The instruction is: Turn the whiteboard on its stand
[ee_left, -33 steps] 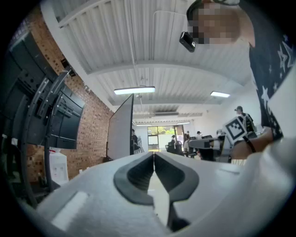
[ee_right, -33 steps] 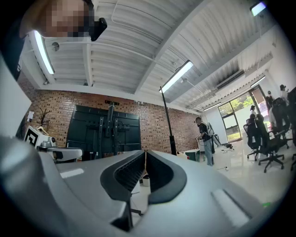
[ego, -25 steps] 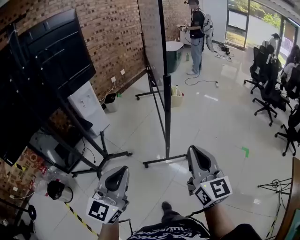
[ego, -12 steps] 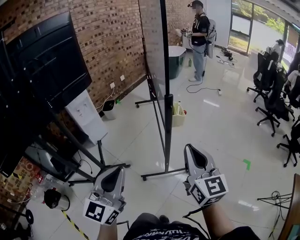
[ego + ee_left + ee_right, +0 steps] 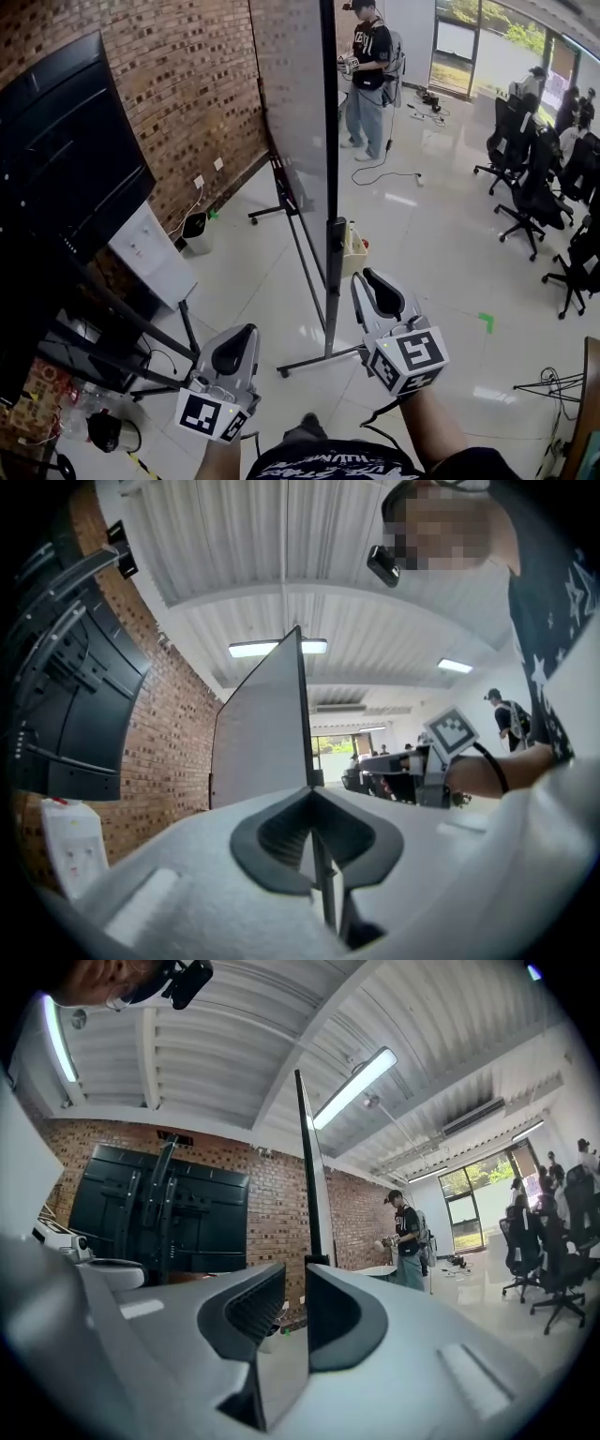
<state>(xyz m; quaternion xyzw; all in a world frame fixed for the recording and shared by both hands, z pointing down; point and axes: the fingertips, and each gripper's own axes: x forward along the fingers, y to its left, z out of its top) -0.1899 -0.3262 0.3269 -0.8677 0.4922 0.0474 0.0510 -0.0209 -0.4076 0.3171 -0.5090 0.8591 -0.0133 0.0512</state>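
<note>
Nearest, at seven o'clock in the head view, the left gripper sits low with its jaws together and nothing between them. At five o'clock the right gripper has come up and forward over the last second. Its jaws are opening, with only air between them. Just beyond it, toward twelve o'clock, the post of the stand is now close beside its tips but not touched. Above that the whiteboard stands edge-on and fills more of the view than before, so the person has stepped in. I judge this the reach for a first hold on that edge; turning has not begun. Far off at one o'clock a bystander stands.
</note>
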